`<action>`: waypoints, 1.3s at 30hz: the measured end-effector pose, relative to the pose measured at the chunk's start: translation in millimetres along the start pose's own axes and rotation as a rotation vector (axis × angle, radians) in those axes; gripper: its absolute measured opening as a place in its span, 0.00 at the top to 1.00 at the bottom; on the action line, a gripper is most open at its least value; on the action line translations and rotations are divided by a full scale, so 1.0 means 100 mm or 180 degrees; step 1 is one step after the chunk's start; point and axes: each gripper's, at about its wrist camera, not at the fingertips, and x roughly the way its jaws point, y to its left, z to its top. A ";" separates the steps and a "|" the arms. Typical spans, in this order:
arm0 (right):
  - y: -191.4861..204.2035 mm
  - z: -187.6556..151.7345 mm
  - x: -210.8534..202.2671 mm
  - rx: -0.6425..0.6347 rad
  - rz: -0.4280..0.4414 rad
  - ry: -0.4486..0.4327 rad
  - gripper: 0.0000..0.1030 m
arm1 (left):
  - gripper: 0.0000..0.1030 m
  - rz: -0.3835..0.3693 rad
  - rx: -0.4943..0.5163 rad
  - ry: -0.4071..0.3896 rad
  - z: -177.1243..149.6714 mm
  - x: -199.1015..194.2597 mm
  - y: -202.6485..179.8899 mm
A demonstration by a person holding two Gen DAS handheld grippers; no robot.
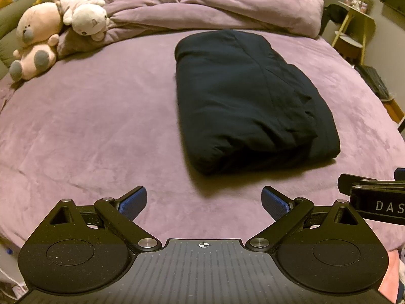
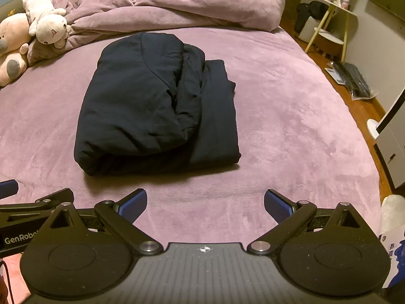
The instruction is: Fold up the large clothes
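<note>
A dark navy padded jacket [image 1: 248, 98] lies folded into a thick rectangular bundle on the purple bed [image 1: 101, 131]; the right wrist view shows the jacket [image 2: 152, 106] with a flatter folded layer sticking out on its right side. My left gripper [image 1: 203, 200] hangs open over the bed's near edge, short of the bundle, with nothing between its blue pads. My right gripper [image 2: 205, 202] is open too, level with it and empty. Each gripper shows at the edge of the other's view.
A crumpled purple duvet [image 1: 215, 7] is heaped along the far side of the bed. Two plush toys [image 1: 50, 25] lie at the far left. Right of the bed stand a small shelf table [image 2: 334, 25] and dark bags [image 2: 351, 81] on the wood floor.
</note>
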 end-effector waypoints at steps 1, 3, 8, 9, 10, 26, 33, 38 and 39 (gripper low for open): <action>0.00 0.00 0.00 0.0003 0.0001 -0.0004 0.04 | 0.03 0.0001 -0.0002 0.0000 0.00 0.00 0.00; -0.01 0.00 0.00 0.0000 0.0001 -0.0002 0.04 | 0.03 0.0001 -0.0009 0.0002 0.00 0.00 0.00; -0.01 -0.01 0.00 0.0002 0.0005 -0.0008 0.04 | 0.03 -0.0002 0.0001 0.0002 -0.01 0.00 -0.02; -0.01 -0.01 0.00 0.0004 0.0007 -0.0011 0.04 | 0.03 -0.0001 0.0004 0.0003 -0.01 0.01 -0.02; -0.01 -0.01 0.00 0.0005 0.0007 -0.0009 0.04 | 0.03 0.0000 0.0007 0.0003 -0.01 0.01 -0.03; -0.03 -0.01 -0.01 -0.0001 -0.0012 -0.0016 0.04 | 0.03 -0.0023 0.0021 0.0015 -0.03 0.01 -0.07; -0.03 -0.02 -0.02 -0.0006 -0.0034 -0.0035 0.04 | 0.03 -0.0030 0.0045 0.0017 -0.02 0.01 -0.07; -0.03 -0.02 -0.03 -0.0009 -0.0038 -0.0046 0.04 | 0.03 -0.0038 0.0065 0.0027 -0.02 0.01 -0.08; -0.03 -0.02 -0.03 -0.0009 -0.0044 -0.0047 0.04 | 0.03 -0.0032 0.0079 0.0026 -0.02 0.01 -0.09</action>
